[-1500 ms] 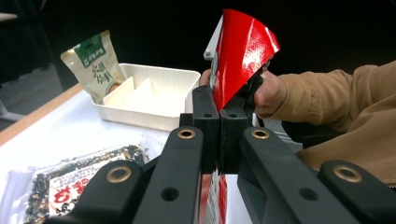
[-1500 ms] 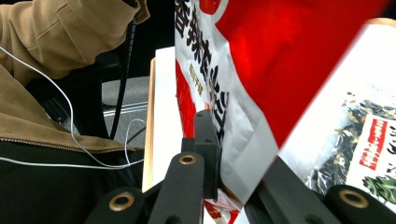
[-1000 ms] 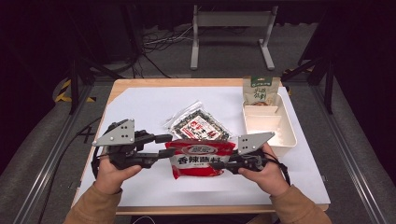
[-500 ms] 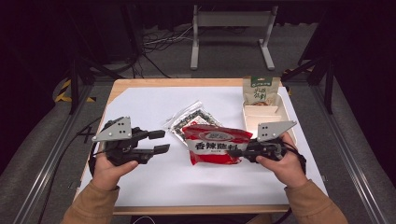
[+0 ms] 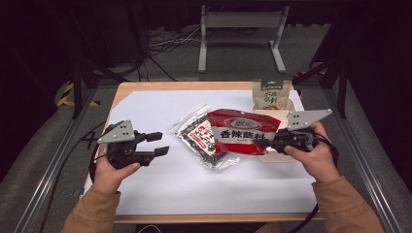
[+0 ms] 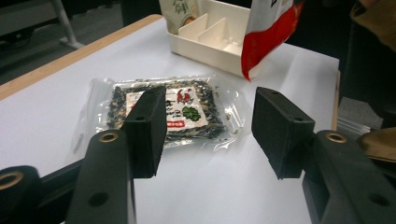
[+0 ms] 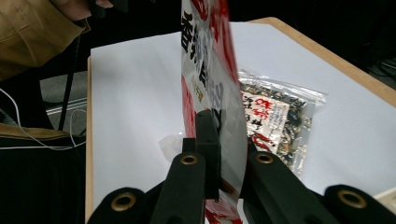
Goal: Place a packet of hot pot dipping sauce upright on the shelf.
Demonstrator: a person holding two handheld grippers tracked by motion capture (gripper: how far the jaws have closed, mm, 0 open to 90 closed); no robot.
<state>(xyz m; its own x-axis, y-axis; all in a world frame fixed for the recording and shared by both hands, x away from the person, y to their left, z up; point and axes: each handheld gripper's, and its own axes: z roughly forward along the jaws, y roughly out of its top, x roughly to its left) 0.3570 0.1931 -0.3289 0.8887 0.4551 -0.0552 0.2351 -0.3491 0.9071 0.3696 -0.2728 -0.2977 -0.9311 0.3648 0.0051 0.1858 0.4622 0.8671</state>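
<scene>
A red snack bag (image 5: 243, 131) hangs tilted above the table, its right edge pinched by my right gripper (image 5: 265, 142). In the right gripper view the jaws (image 7: 224, 140) are shut on the bag (image 7: 210, 70), which stands edge-on. Under it a clear packet of dark flakes (image 5: 201, 141) lies flat on the white sheet. My left gripper (image 5: 160, 144) is at the left, apart from both. Its jaws have just been opening and are open with nothing between them. The left gripper view (image 6: 210, 119) looks past them at the packet (image 6: 187, 105) and the bag's corner (image 6: 266, 32).
A white divided tray (image 5: 291, 104) sits at the right edge behind the red bag, with a green pouch (image 5: 268, 94) standing at its far end. A white paper sheet (image 5: 160, 189) covers the wooden table (image 5: 170, 86). A metal stand's legs are on the floor beyond.
The left gripper let go of the red bag and drew back to the left, jaws wider. The right gripper lifted the bag and carried it right, toward the tray.
</scene>
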